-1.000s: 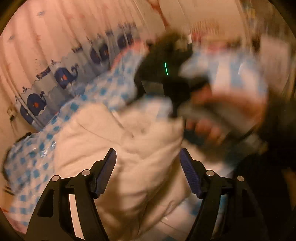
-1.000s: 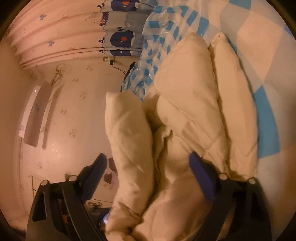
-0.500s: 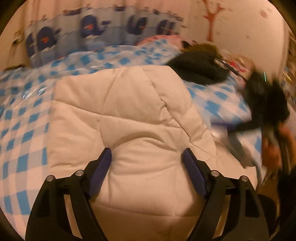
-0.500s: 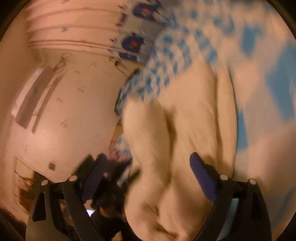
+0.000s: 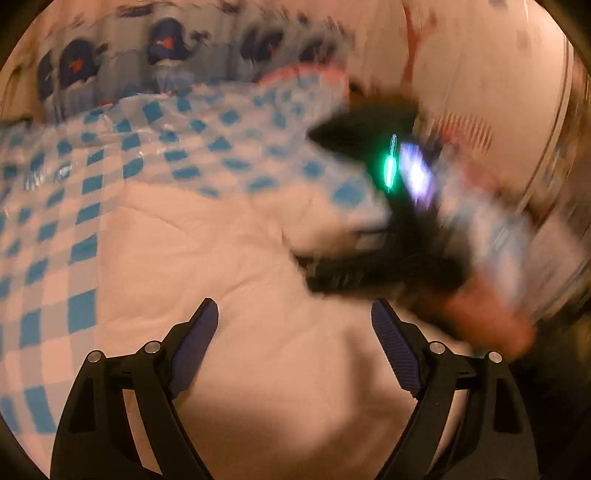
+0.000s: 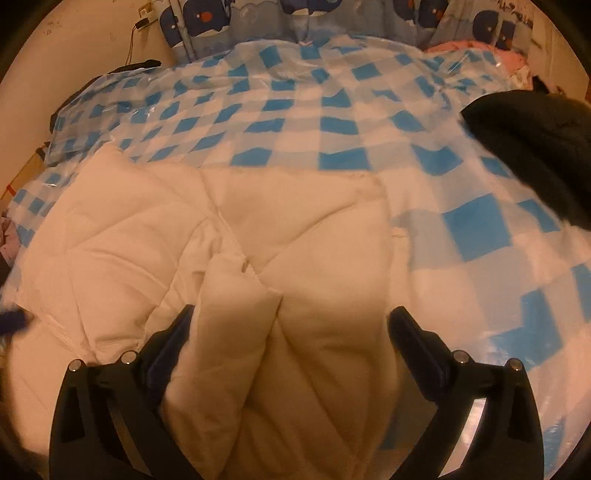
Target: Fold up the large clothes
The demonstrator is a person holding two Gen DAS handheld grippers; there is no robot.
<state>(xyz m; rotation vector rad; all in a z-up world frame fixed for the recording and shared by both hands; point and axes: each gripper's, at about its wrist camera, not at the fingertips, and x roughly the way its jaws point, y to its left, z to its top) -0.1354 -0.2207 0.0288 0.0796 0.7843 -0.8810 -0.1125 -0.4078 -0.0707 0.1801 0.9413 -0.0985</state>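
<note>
A white quilted garment (image 6: 295, 229) lies spread on a bed with a blue-and-white checked cover (image 6: 332, 110). A thick fold of it bulges up between the fingers of my right gripper (image 6: 293, 325). Those jaws are opening and the pads stand off the fabric. In the left wrist view the same white garment (image 5: 229, 266) fills the middle. My left gripper (image 5: 295, 321) hovers over it, jaws opening, with nothing pinched between them. The right gripper (image 5: 388, 266) shows there as a black blur with a green light, held by a hand (image 5: 491, 314).
A black garment (image 6: 535, 147) lies on the bed's right side, also seen blurred as a black garment (image 5: 362, 122) in the left view. A whale-print curtain (image 6: 295, 14) hangs behind the bed. A wall with a cable (image 6: 129, 40) stands at the far left.
The right view has rolled from sideways to level, and the garment now lies flat on the bed. Both pairs of jaws stand wider. The left view has swept across the garment towards the right gripper.
</note>
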